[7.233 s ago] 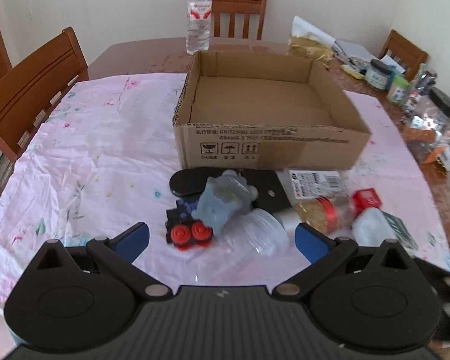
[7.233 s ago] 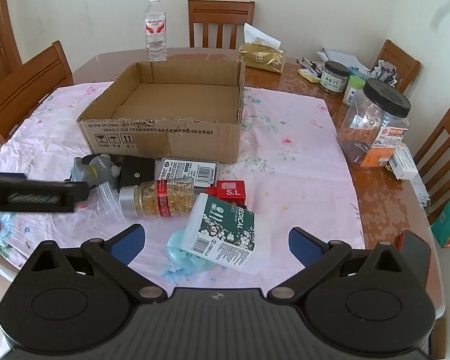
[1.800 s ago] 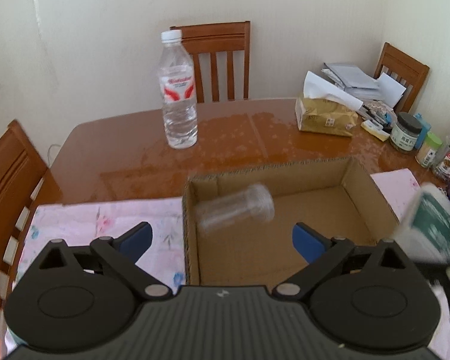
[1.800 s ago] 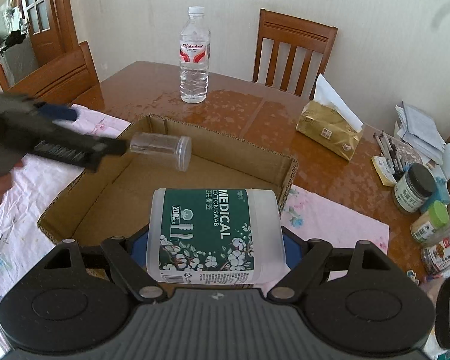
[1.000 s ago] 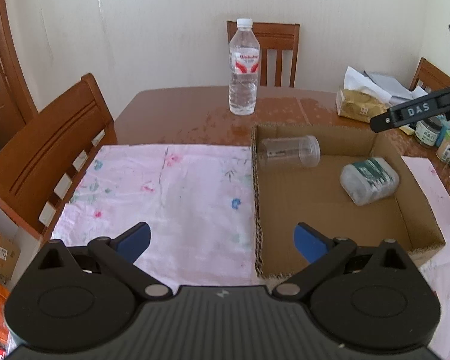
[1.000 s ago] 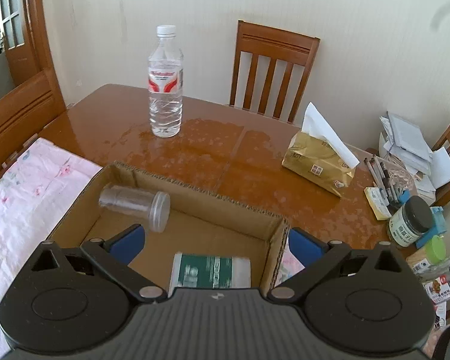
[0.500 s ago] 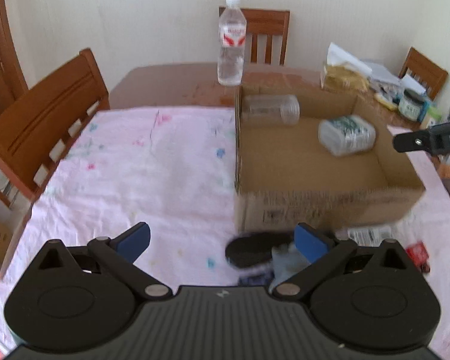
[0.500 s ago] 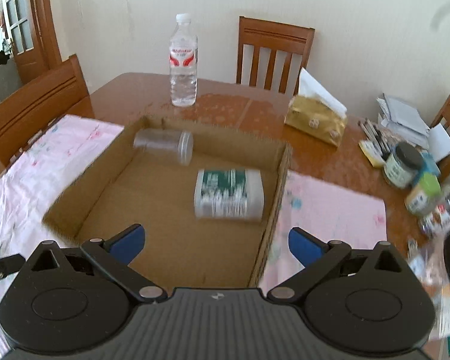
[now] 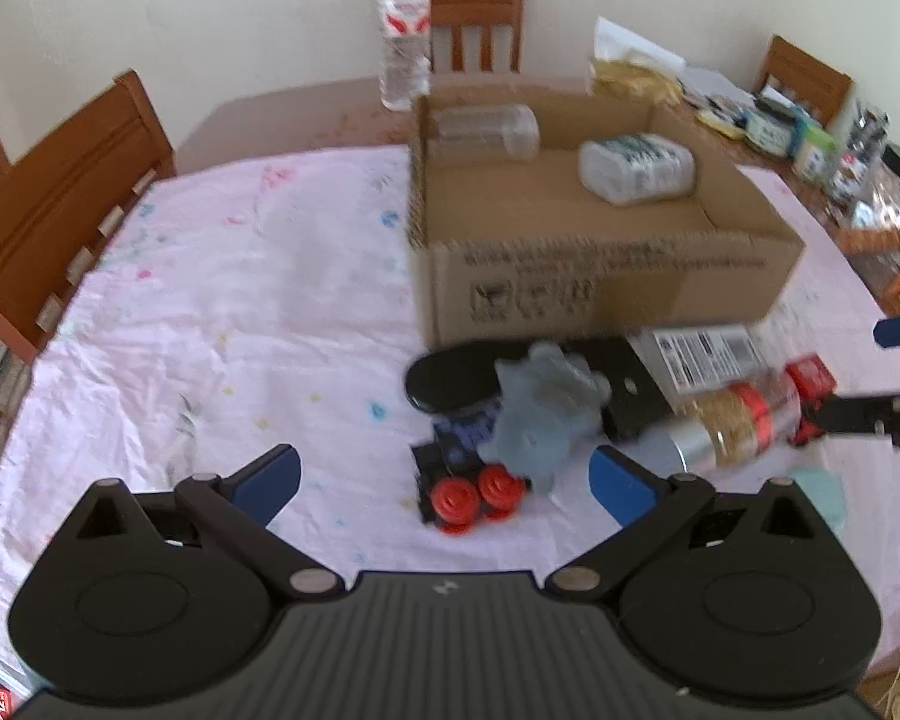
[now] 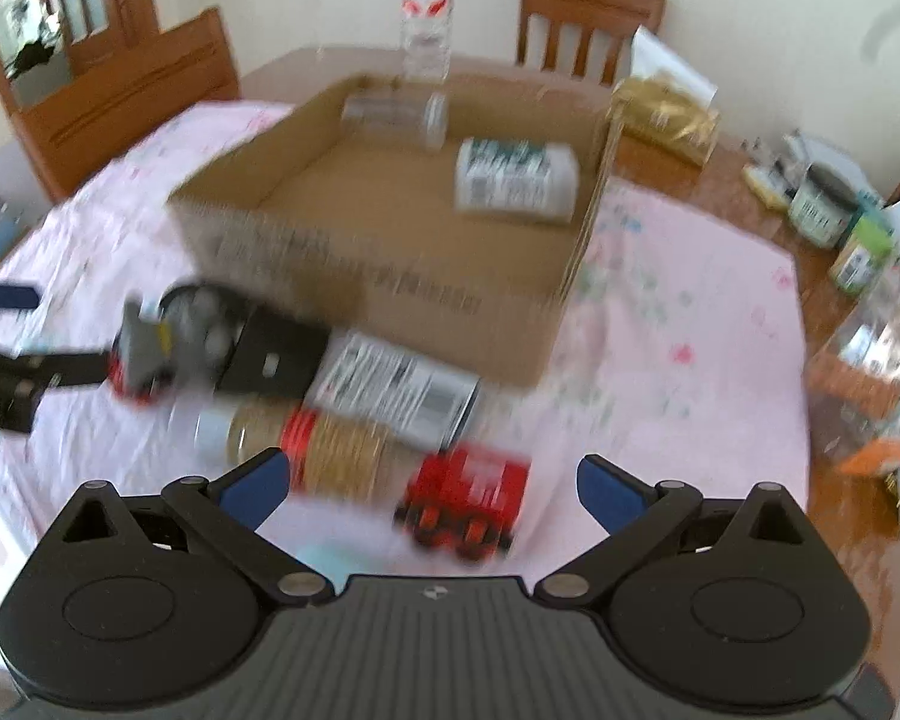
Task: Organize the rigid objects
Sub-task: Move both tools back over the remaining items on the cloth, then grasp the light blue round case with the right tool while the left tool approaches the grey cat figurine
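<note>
A water bottle (image 9: 403,30) stands on the wooden bench (image 9: 306,111) behind the pink floral cloth (image 9: 222,276). Wooden chairs (image 9: 66,180) ring it; a gold tissue pack (image 10: 666,108) and small jars (image 10: 822,201) crowd the right side.

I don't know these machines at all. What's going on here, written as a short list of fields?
Setting: dining table with a pink flowered cloth
Container: open cardboard box
Inside box: clear jar and cotton swab tub, both lying on their sides
In front of box: capsule bottle, red box, grey toy, toy with red wheels, flat black piece, labelled pack
Left gripper: open, empty
Right gripper: open, empty
Behind box: water bottle
</note>
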Motion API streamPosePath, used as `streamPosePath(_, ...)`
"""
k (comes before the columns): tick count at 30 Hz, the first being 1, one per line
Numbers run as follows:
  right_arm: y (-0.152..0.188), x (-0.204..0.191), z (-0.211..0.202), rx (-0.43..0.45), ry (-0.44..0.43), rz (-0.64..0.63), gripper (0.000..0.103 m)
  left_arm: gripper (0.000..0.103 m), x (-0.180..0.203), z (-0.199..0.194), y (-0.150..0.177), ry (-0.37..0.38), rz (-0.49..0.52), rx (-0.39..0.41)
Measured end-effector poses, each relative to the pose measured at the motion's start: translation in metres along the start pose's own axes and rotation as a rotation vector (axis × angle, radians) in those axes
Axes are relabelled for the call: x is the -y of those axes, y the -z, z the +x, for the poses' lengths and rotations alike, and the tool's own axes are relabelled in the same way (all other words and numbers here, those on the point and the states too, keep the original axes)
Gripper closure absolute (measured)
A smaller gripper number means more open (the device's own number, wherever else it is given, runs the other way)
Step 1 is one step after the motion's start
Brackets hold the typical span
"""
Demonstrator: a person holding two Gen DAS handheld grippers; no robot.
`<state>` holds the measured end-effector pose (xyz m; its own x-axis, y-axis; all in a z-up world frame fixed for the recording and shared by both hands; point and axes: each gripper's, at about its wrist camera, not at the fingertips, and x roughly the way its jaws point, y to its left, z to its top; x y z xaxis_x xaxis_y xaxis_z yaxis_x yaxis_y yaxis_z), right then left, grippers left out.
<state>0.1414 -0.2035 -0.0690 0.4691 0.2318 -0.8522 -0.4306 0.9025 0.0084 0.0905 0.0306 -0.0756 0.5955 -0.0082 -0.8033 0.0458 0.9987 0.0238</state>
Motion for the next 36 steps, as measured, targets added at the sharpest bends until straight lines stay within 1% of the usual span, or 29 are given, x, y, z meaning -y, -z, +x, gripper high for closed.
streamPosePath(4, 0.022, -0.005, 0.009, -0.058, -0.017, -0.021, 0.000, 0.001, 0.002, 0.014, 0.010, 0.019, 0.001, -0.033)
streamPosePath(6, 0.031, -0.007, 0.013, -0.082, -0.026, -0.018, 0.000, 0.001, 0.001, 0.022, 0.013, 0.018, -0.013, -0.034)
streamPosePath(10, 0.045, -0.013, 0.023, -0.102, -0.016, -0.017, 0.000, 0.001, -0.003, 0.041, 0.015, -0.009, -0.056, -0.040)
streamPosePath(12, 0.050, -0.014, 0.026, -0.099, -0.018, -0.014, 0.000, 0.001, -0.005, 0.049, 0.015, -0.032, -0.066, -0.049)
streamPosePath(16, 0.054, -0.020, 0.033, -0.106, 0.008, -0.035, 0.000, 0.001, -0.013, 0.051, 0.017, -0.038, -0.068, -0.053)
streamPosePath(19, 0.053, -0.020, 0.035, -0.105, 0.005, -0.036, 0.000, 0.000, -0.022, 0.051, 0.022, -0.074, -0.051, -0.063)
streamPosePath(23, 0.052, -0.019, 0.036, -0.104, 0.004, -0.039, 0.000, 0.001, -0.038, 0.049, 0.023, -0.103, -0.058, -0.065)
streamPosePath(28, 0.051, -0.019, 0.037, -0.097, 0.001, -0.041, 0.000, 0.001, -0.036, 0.052, 0.018, -0.082, 0.006, -0.052)
streamPosePath(33, 0.048, -0.020, 0.039, -0.109, -0.001, -0.045, 0.000, 0.002, -0.021, 0.042, 0.014, -0.030, 0.052, -0.059)
streamPosePath(36, 0.048, -0.020, 0.040, -0.104, -0.001, -0.045, 0.000, 0.003, -0.012, 0.024, 0.013, -0.017, 0.064, -0.015)
